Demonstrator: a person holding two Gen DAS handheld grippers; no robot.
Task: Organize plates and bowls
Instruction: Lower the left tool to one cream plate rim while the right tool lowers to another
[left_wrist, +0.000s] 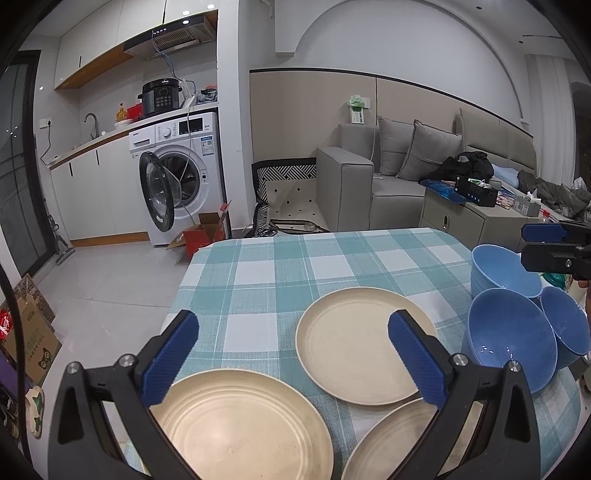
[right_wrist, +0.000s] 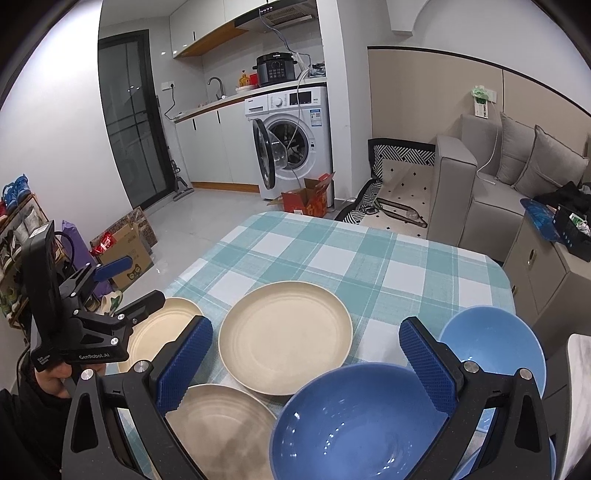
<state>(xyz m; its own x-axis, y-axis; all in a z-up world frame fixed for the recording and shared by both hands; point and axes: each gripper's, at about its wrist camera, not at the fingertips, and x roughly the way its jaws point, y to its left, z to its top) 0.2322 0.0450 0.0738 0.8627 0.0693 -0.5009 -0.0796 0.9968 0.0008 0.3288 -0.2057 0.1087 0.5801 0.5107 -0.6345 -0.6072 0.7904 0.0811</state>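
Three cream plates lie on the checked tablecloth (left_wrist: 258, 266): one near left (left_wrist: 240, 424), one in the middle (left_wrist: 362, 343), one at the bottom right (left_wrist: 391, 443). Three blue bowls stand at the right: a near one (left_wrist: 509, 343), a far one (left_wrist: 502, 269), and one at the edge (left_wrist: 565, 325). My left gripper (left_wrist: 295, 354) hovers open over the plates, holding nothing. In the right wrist view my right gripper (right_wrist: 306, 365) is open above the near blue bowl (right_wrist: 351, 421), with the middle plate (right_wrist: 284, 336) ahead and another bowl (right_wrist: 495, 347) to its right. The left gripper (right_wrist: 136, 282) shows there over the left plate (right_wrist: 162, 328).
A grey sofa (left_wrist: 369, 184) and a low cabinet (left_wrist: 461, 218) with clutter stand beyond the table's far right. A washing machine (left_wrist: 184, 173) with its door open is at the back left. Cardboard boxes (right_wrist: 125, 247) sit on the floor left of the table.
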